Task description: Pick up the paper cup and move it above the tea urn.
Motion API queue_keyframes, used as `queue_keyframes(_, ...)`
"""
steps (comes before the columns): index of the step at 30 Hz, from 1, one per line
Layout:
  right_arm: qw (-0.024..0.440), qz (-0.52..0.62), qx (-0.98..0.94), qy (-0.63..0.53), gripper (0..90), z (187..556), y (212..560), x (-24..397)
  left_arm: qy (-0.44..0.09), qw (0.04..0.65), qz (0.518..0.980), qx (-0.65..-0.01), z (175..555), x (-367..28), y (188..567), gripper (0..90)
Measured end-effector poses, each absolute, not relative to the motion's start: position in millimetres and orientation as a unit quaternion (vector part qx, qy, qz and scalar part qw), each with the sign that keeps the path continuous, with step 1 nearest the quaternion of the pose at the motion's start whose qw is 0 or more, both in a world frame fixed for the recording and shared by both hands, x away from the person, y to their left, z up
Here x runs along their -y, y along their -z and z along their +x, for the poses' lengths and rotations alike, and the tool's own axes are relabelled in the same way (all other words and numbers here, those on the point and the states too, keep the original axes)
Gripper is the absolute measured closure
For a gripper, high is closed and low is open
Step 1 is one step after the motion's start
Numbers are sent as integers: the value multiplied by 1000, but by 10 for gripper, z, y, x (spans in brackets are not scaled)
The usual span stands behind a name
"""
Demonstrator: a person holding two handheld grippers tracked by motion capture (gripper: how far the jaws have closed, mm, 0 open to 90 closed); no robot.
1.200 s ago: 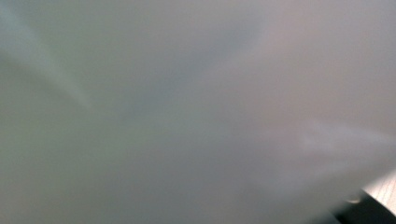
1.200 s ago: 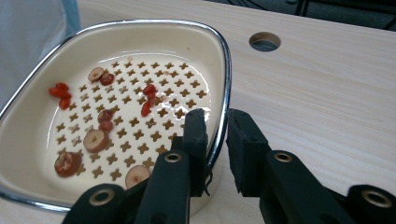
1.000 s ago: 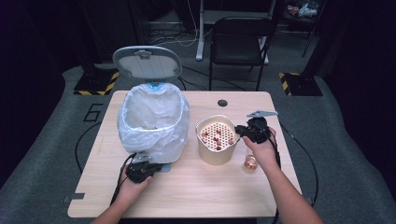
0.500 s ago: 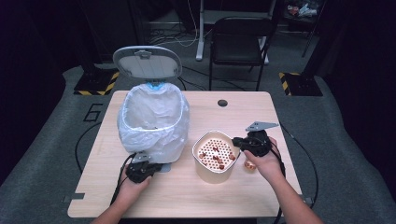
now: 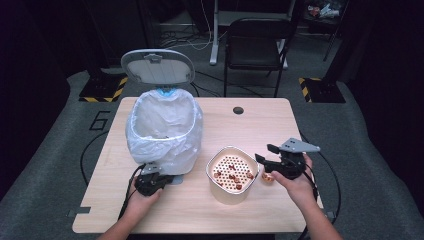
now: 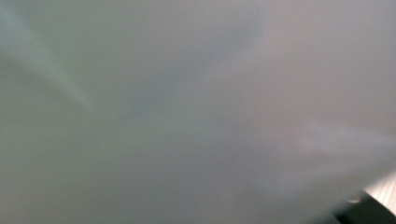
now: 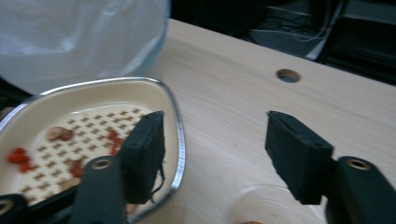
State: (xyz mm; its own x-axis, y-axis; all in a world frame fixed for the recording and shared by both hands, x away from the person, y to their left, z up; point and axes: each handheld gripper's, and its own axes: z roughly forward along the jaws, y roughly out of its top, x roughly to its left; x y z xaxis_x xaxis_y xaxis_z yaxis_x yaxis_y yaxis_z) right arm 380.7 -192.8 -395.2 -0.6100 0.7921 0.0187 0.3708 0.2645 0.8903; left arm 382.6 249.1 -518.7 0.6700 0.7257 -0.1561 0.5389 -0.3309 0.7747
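right fingers (image 7: pixel 215 158): spread, nothing between them but bare surface; just been opening. In the high view (image 5: pixel 266 154) they point left at the pot.
pot (image 5: pixel 232 175): cream, square-ish, metal rim, perforated insert with red-brown scraps on it. Just left of the right fingers; stands on the surface, not gripped.
pot vs right fingers: in the right gripper view the near-left finger (image 7: pixel 144 154) overlaps the pot rim (image 7: pixel 180 140); touching or just in front, can't tell. The other finger is well clear, over wood.
small cup (image 5: pixel 268 178): clear, with something brown inside, just below and beside the right fingers, right of the pot. In the right gripper view its rim (image 7: pixel 261 205) sits under the gap between the fingers.
left fingers (image 5: pixel 167 178): hidden in the frames; pressed together, up against the bag at the bin's base. Pinching the bag or not: can't tell.
bin (image 5: pixel 162 130): white bag liner, lid (image 5: pixel 156 66) tilted up behind. Right in front of the left fingers, well left of the right fingers.
bag (image 6: pixel 187 102): blurred grey-white, very close to the left gripper camera.
surface (image 5: pixel 240 130): light wood, cable hole (image 5: pixel 238 110) far beyond the right fingers.
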Motion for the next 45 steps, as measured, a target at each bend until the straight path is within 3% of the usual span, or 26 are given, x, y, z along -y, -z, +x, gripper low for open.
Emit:
queue_keyframes(2, 237, 397, -755, -464, 270, 3802, 3987, 2030, -109, 426, 808, -391, 3826, -2491, 5187, 900)
queue_keyframes(7, 242, 429, -745, -450, 148, 3798, 4149, 2211, -109, 426, 808, -392, 3826, -2491, 5187, 900)
queue_keyframes(17, 243, 456, -744, -425, 71, 3842, 4559, 2310, -109, 427, 808, -392, 3826, -2492, 5187, 900)
queue_keyframes(24, 236, 454, -753, -415, 90, 3853, 4694, 2266, -109, 427, 808, -392, 3827, -2493, 5188, 900)
queue_keyframes(32, 223, 457, -753, -418, 181, 3957, 4876, 2240, -108, 427, 808, -392, 3827, -2493, 5188, 900)
queue_keyframes(45, 252, 439, -751, -423, 318, 3946, 4880, 2224, -108, 424, 809, -393, 3825, -2495, 5183, 900)
